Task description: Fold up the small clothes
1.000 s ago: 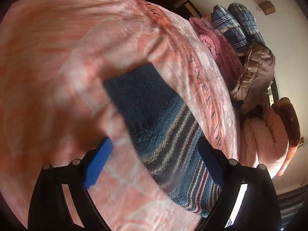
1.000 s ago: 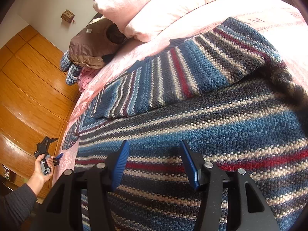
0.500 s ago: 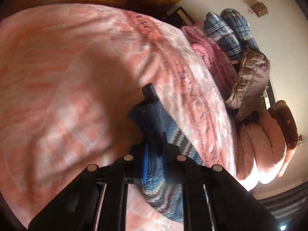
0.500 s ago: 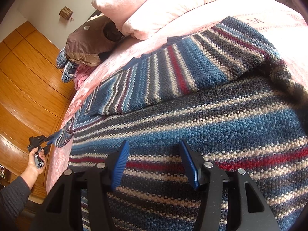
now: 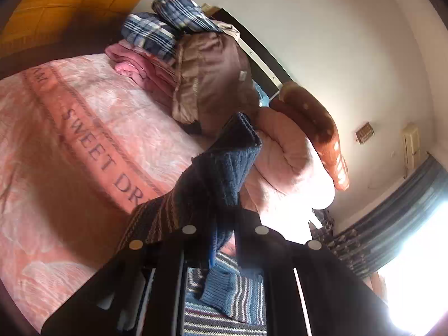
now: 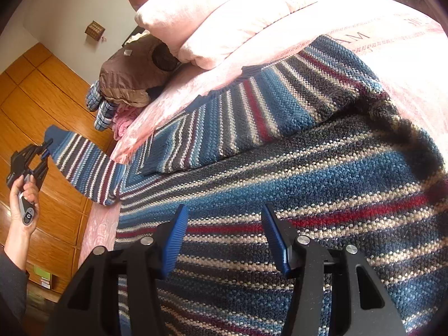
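A: Where is the striped sweater (image 6: 280, 173)?

B: Spread over the pink bedspread (image 5: 84, 128), filling most of the right wrist view. One sleeve (image 6: 252, 106) lies folded across the body, cuff toward the far left. The other sleeve (image 6: 84, 162) is lifted off the left edge of the bed, hanging in the air in front of the wooden wardrobe (image 6: 42, 98).

A: What holds it up?

B: The left gripper (image 6: 46, 148), gripped in a hand (image 6: 23, 196) at the left edge. Its fingers are pinched together on the dark blue cuff (image 5: 235, 151). In the left wrist view the cuff stands up from between the closed fingers, and the sleeve droops down toward the sweater's body below.

A: And the right gripper (image 6: 224, 238)?

B: Its blue pads (image 6: 176, 238) are spread wide apart with nothing between them, low over the sweater's body; whether it touches the knit I cannot tell.

A: Anything else on the bed?

B: At the far end, pink pillows (image 6: 224, 8), a brown jacket (image 5: 212, 78), plaid cloth (image 5: 168, 25) and a folded pink garment (image 5: 137, 67) piled against the headboard (image 5: 260, 58).
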A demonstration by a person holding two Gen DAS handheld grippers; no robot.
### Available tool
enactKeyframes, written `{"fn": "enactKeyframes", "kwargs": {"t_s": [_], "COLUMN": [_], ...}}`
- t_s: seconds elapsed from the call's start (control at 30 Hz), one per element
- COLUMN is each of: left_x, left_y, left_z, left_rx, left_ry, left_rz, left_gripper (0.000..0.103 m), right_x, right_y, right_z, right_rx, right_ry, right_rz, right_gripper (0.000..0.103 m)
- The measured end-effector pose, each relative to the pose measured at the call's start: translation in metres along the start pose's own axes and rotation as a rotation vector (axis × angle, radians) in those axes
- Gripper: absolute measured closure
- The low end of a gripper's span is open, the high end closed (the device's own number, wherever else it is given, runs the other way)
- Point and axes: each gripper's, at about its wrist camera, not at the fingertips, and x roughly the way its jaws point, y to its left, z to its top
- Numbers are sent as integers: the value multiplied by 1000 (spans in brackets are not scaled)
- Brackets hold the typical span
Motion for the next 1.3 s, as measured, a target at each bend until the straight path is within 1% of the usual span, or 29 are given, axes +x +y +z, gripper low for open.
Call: {"fn": "enactKeyframes", "kwargs": {"t_s": [0.17, 0.3, 0.37, 0.47, 0.57, 0.77, 0.8, 0.83, 0.87, 0.9, 0.93, 1.0, 1.07, 1.13, 1.2, 1.23, 1.27, 1.3], "left_x": [47, 88, 110, 141, 170, 215, 221, 227, 229, 226, 220, 198, 167, 130, 99, 87, 80, 78], "left_y": [-47, -66, -68, -72, -75, -65, -63, -61, -58, -55, -52, -46, -39, -28, -14, -5, 4, 7], "left_z": [-46, -85, -101, -135, -169, -228, -235, -241, -245, -246, -246, -243, -243, -251, -262, -268, -274, -277], "left_rx": [39, 65, 76, 98, 131, 173, 179, 176, 173, 173, 170, 162, 169, 197, 234, 240, 242, 245], "left_ry": [69, 123, 152, 202, 258, 379, 400, 433, 454, 454, 448, 428, 408, 374, 349, 345, 350, 367], "left_rz": [-40, -51, -52, -47, -33, 11, 17, 13, 9, 8, -2, -15, -52, -82, -97, -99, -104, -104], "left_gripper": [95, 95, 95, 95, 95, 94, 92, 83, 80, 71, 57, 39, 35, 27, 21, 21, 21, 21], "right_x": [-6, -5, -5, -6, -6, -8, -7, -7, -6, -5, -6, -6, 1, 21, 49, 65, 80, 94], "right_y": [0, -3, -5, -9, -14, -24, -26, -27, -28, -29, -31, -34, -36, -32, -30, -28, -26, -23], "right_z": [3, 5, 6, 9, 13, 16, 16, 16, 17, 19, 22, 32, 48, 71, 92, 102, 110, 117], "right_rx": [8, 25, 26, 40, 51, 89, 99, 108, 117, 130, 150, 202, 273, 314, 386, 413, 432, 443], "right_ry": [-4, 3, 5, 3, -5, -12, -10, -6, 0, 6, 10, 11, 29, 84, 146, 179, 204, 222], "right_rz": [27, 43, 46, 55, 47, 48, 52, 51, 47, 54, 66, 106, 183, 247, 300, 314, 315, 305], "right_gripper": [47, 47, 47, 47, 46, 45, 45, 45, 44, 44, 44, 44, 44, 44, 55, 57, 62, 62]}}
